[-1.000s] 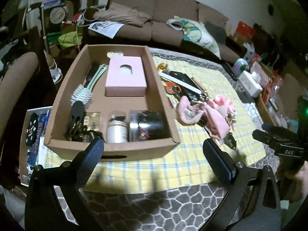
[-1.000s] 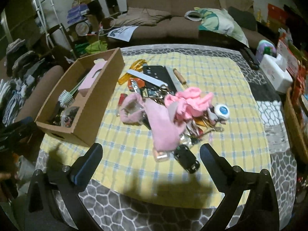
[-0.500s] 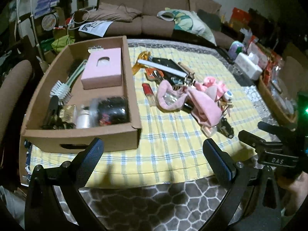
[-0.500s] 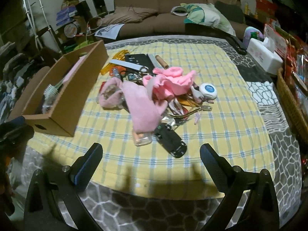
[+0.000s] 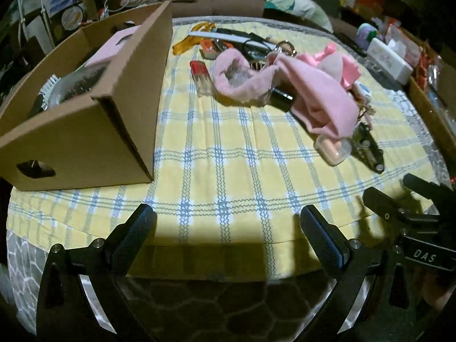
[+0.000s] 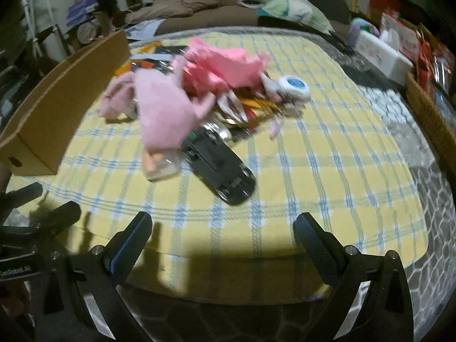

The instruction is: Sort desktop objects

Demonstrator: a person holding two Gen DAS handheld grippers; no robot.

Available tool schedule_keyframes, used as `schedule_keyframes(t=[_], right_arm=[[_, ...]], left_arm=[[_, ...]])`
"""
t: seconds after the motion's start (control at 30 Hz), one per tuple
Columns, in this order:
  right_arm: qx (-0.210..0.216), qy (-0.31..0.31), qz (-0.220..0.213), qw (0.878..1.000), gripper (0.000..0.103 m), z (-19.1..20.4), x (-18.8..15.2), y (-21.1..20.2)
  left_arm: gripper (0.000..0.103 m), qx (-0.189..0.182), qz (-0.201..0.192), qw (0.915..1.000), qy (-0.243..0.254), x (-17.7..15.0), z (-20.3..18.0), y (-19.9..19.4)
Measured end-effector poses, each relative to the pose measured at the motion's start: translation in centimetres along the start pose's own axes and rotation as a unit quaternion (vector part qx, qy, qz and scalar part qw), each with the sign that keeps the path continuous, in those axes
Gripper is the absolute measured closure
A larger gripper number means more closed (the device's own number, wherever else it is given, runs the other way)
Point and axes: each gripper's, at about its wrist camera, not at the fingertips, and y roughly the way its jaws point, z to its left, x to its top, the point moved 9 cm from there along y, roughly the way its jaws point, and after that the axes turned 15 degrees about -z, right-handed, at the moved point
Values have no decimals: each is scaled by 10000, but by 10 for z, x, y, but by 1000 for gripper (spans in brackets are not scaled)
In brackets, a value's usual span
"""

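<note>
A heap of small objects lies on the yellow checked cloth (image 5: 228, 165): a pink fuzzy sock (image 5: 319, 97) (image 6: 162, 108), brighter pink cloth (image 6: 225, 65), a black toy car (image 6: 219, 168) (image 5: 367, 148), a clear case with a peach item (image 5: 333, 149) (image 6: 159, 165), a red lighter-like item (image 5: 201, 77), a white and blue round tape (image 6: 295, 85). The cardboard box (image 5: 94, 119) (image 6: 57, 108) at the left holds a pink box (image 5: 111, 48) and a brush. My left gripper (image 5: 226, 228) is open, low over the cloth's near edge. My right gripper (image 6: 222, 229) is open, just short of the toy car.
A brown sofa (image 6: 222, 5) with cushions stands behind the table. A white tissue box (image 6: 382, 54) and a wicker basket (image 6: 430, 114) sit at the right. Each wrist view shows the other gripper at its edge, the right gripper (image 5: 413, 219) and the left gripper (image 6: 31, 228). Clutter fills the far left.
Both grippers have dropped lower and moved forward toward the table; the heap and the toy car look larger. The left view has swung right, off the box. Nothing was taken hold of.
</note>
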Motion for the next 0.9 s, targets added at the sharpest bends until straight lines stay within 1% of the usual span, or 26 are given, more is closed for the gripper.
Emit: schedule_keyframes(t=[0.03, 0.1, 0.27, 0.37, 0.9], right_arm=[[-58, 59, 57, 9999, 0, -4, -6, 4], [-81, -32, -82, 9999, 0, -4, -6, 4], [-153, -172, -233, 9995, 0, -4, -9, 4], [-159, -182, -228, 9994, 0, -3, -9, 4], [-171, -199, -226, 9994, 0, -3, -9, 5]], left_arm=[[0, 29, 42, 10000, 34, -4, -1, 3], [0, 76, 69, 9999, 83, -10, 0, 6], [0, 166, -104, 9997, 112, -12, 0, 6], [0, 150, -338, 9992, 131, -14, 1, 3], [0, 140, -335, 9993, 128, -12, 2, 5]])
